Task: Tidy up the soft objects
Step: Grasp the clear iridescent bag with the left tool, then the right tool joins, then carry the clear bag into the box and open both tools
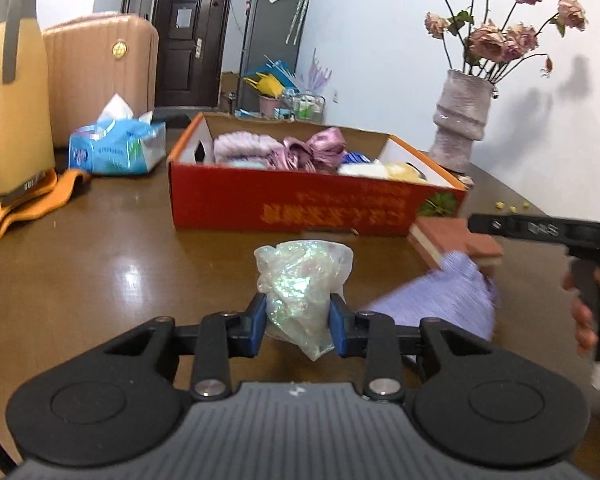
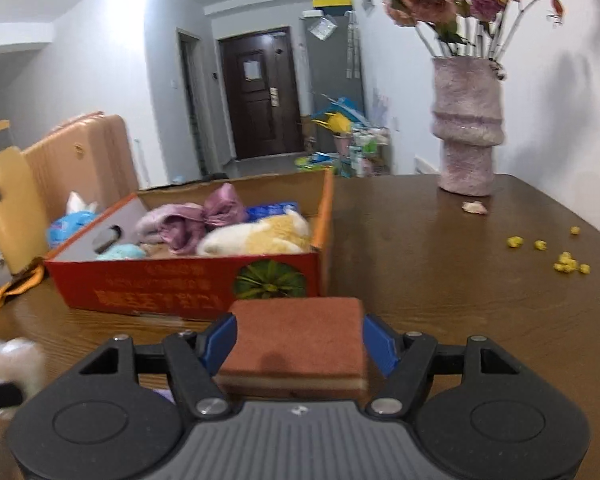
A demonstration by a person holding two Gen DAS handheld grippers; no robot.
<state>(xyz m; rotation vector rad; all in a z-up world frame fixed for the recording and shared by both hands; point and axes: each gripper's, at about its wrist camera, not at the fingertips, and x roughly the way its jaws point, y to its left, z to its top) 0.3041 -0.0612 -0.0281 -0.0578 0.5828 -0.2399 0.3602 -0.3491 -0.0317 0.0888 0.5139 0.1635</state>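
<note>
Holding a crinkly bag (image 1: 300, 296), left tool (image 1: 298, 316) pinches it narrow near the box (image 1: 300, 208); right tool (image 2: 300, 340) grips a sponge (image 2: 296, 336) wide, both likely boxward over the worktop (image 2: 440, 272).

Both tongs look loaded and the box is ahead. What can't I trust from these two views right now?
- Purple cloth: left wrist view, motion-blurred, shape unreadable.
- Box floor: both views, covered by the soft things inside.
- Sponge near end: right wrist view, hidden by the right tongs.
- Plastic bag contents: left tongs grip it; wrinkled film hides them.
</note>
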